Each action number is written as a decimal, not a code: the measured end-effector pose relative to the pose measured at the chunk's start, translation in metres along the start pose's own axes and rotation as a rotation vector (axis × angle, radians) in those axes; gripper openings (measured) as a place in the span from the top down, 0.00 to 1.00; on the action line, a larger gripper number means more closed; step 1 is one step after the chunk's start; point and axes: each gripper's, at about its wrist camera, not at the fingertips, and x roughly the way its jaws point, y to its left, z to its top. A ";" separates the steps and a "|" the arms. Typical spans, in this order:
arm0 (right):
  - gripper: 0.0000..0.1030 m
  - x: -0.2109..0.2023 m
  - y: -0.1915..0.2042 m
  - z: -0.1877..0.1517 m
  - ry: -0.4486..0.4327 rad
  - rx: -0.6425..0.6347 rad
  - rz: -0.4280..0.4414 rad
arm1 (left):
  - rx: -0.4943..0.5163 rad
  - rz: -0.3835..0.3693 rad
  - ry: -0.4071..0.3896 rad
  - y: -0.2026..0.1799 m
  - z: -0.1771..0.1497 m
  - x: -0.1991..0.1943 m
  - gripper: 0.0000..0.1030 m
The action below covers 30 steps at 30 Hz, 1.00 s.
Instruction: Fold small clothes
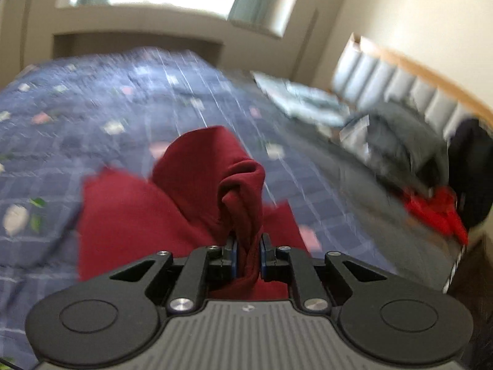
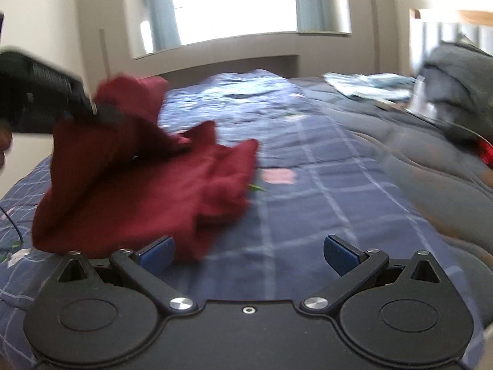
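A dark red garment (image 1: 132,215) lies partly on the blue checked bedspread (image 1: 123,98). My left gripper (image 1: 249,251) is shut on a bunched fold of it, and the cloth rises in a twisted hump just past the pads. In the right wrist view the same dark red garment (image 2: 138,185) is lifted at its upper left by the left gripper (image 2: 104,112), with the rest draped down onto the bedspread (image 2: 308,185). My right gripper (image 2: 248,251) stands open over the bed beside the garment's near edge, nothing between its blue pads (image 2: 340,251).
A grey heap of clothes (image 1: 397,148) and a bright red item (image 1: 437,212) lie at the right by the padded headboard (image 1: 400,86). Light blue cloth (image 1: 305,101) lies farther back. A window and wall stand beyond the bed. Both views are motion-blurred.
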 end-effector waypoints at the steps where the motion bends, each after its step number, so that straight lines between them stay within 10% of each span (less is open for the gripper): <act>1: 0.00 -0.004 -0.007 -0.004 0.001 0.014 -0.013 | 0.002 0.002 0.024 -0.003 -0.005 0.007 0.85; 11: 0.00 -0.006 -0.029 -0.011 -0.006 0.108 -0.015 | -0.061 -0.091 0.051 0.012 -0.024 -0.007 0.26; 16: 0.00 -0.003 -0.022 -0.006 -0.016 0.115 0.019 | -0.151 -0.008 -0.026 0.038 -0.025 -0.034 0.05; 23: 0.00 0.008 -0.010 0.008 -0.022 0.135 0.116 | -0.278 0.282 -0.062 0.092 -0.042 -0.051 0.01; 30: 0.01 0.046 -0.003 0.058 0.007 0.222 0.308 | -0.368 0.334 -0.003 0.125 -0.055 -0.044 0.01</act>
